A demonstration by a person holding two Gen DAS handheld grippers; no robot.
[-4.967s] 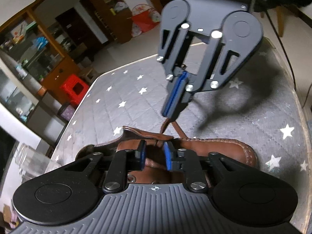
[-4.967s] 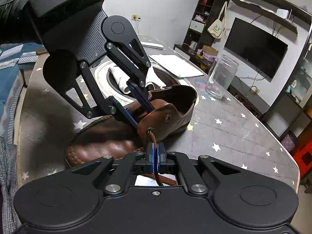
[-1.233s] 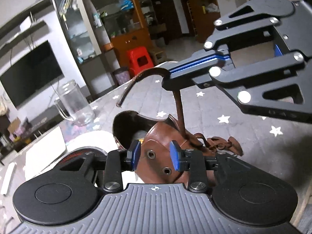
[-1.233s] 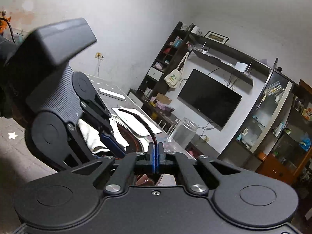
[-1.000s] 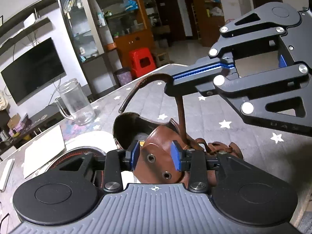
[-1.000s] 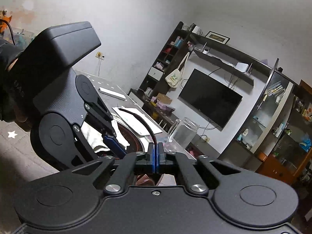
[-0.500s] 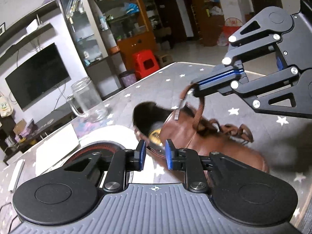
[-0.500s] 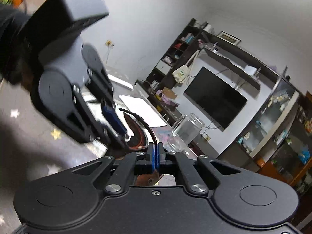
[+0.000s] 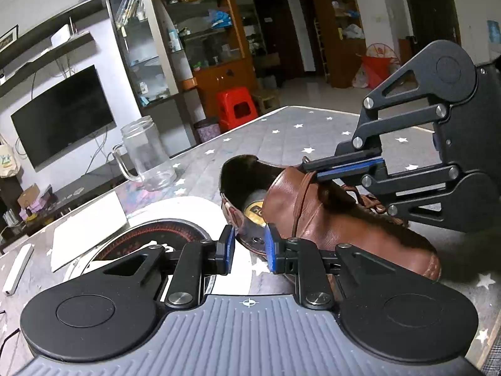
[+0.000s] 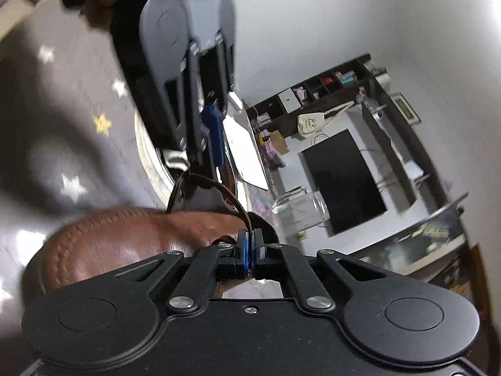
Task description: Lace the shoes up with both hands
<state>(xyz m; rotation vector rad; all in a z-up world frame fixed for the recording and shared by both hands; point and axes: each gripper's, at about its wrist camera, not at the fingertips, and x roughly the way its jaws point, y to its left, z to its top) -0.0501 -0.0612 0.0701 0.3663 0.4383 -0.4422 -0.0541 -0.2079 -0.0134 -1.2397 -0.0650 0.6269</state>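
**Right hand-held gripper down at the shoe's tongue, lace pinched**

Since a second ago the right hand-held gripper [image 9: 316, 172] has dropped from well above the shoe [image 9: 328, 219] to the top of its tongue, and the lace [image 9: 301, 202] that stood up taut then now runs short down the shoe's near side. The left hand-held gripper [image 9: 247, 249] has backed off the eyelet flap it then straddled; its blue pads stand parted with nothing between them, just beside the shoe's heel opening.

The right hand-held gripper's pads are closed flat on the lace [image 10: 233, 199], a dark brown braided cord that arcs up out of the pads in the right wrist view.

The shoe is smooth, glossy brown leather with a stitched toe seam [image 10: 62, 232] and a round label on the insole. It lies on the tabletop [image 9: 297, 138], which is covered in grey quilted cloth printed with white stars. Left of the shoe sits a round black-and-red hob plate [image 9: 156, 235] in a white surround; beyond the shoe's heel stands a clear glass jar mug [image 9: 147, 153] with a handle, and near the mug lies a flat white board [image 9: 87, 219]. The left hand-held gripper's grey ribbed body fills the foreground and hides the shoe's near sole edge.
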